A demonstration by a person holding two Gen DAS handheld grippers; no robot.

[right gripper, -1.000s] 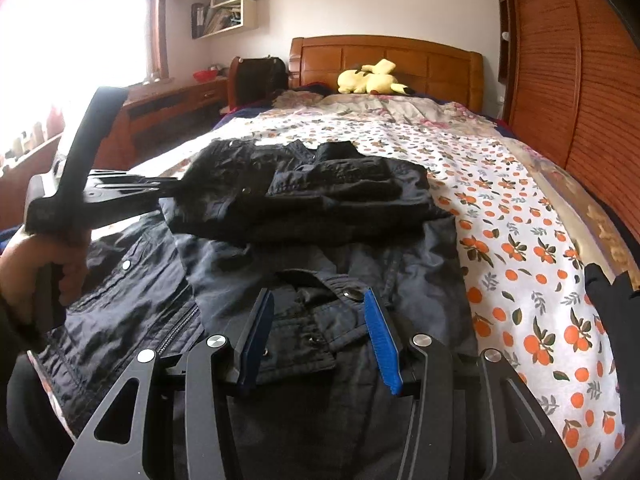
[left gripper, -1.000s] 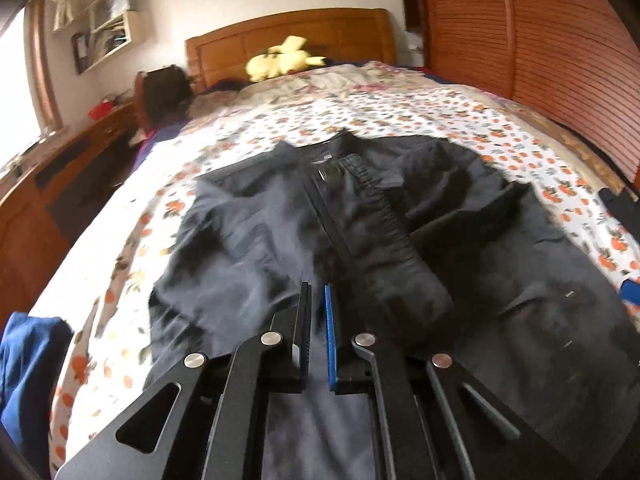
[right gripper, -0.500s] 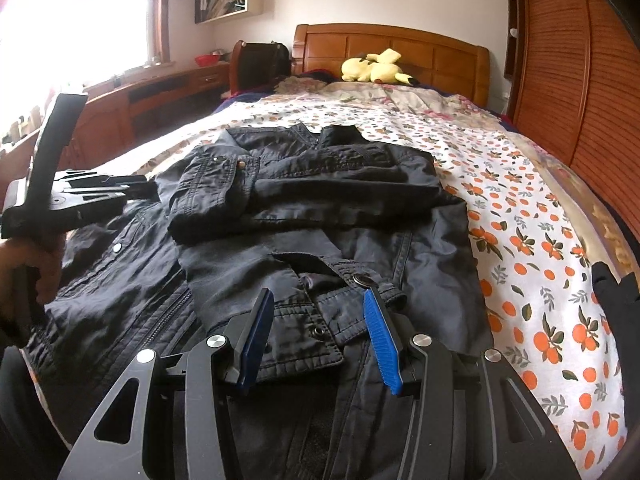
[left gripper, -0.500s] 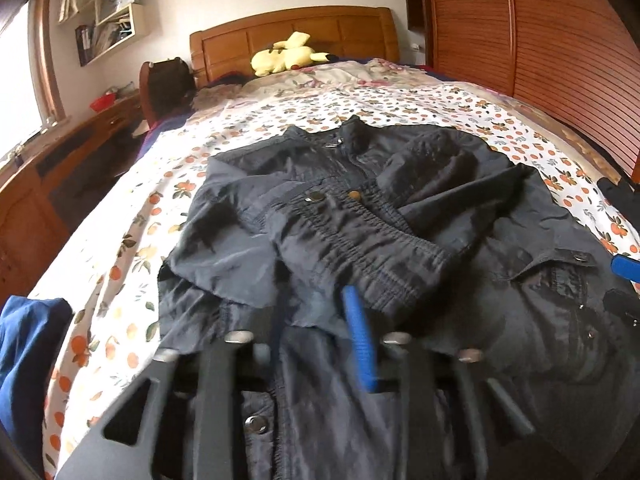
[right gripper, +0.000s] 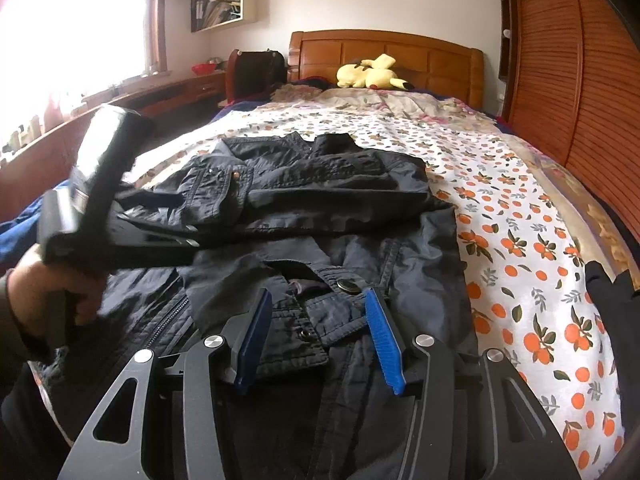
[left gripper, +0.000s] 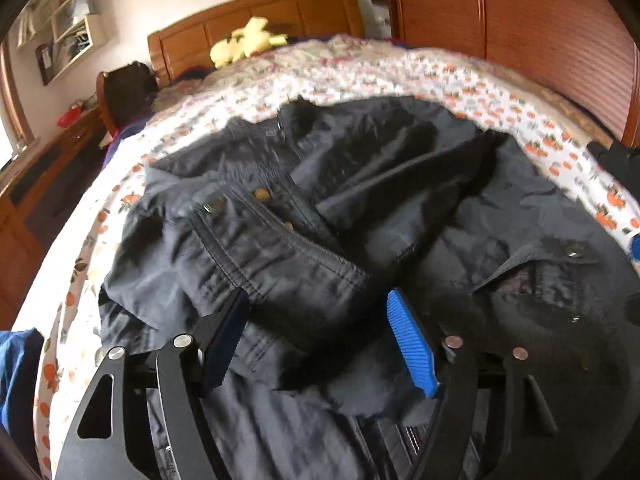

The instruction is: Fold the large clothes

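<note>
daylight glare from the window; left view motion-blurred, fisheye edges bent.

The jacket is black. The sheet is white with orange fruit and green leaves. The plush toy is yellow, the headboard brown.

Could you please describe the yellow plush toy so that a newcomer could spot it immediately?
Find the wooden headboard at the far end of the bed. The plush toy lies just before it, beyond the dark jacket. It is the only pale yellow thing there.
</note>
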